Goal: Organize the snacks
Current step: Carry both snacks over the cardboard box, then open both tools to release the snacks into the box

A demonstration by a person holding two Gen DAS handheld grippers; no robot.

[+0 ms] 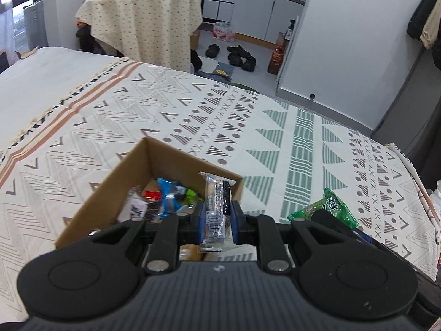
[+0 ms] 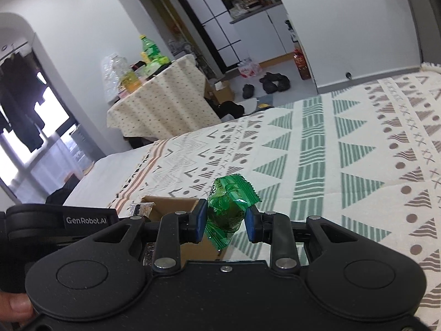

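Cardboard box [image 1: 110, 187] sits directly beneath the left gripper [image 1: 217, 215], fingers clamped on a clear-wrapped snack [image 1: 215, 207] standing upright; right gripper [image 2: 224, 220], pinching a green packet [image 2: 228, 204], waits farther off.

The left gripper [image 1: 217, 215] hides the cardboard box's [image 1: 115, 176] near side.
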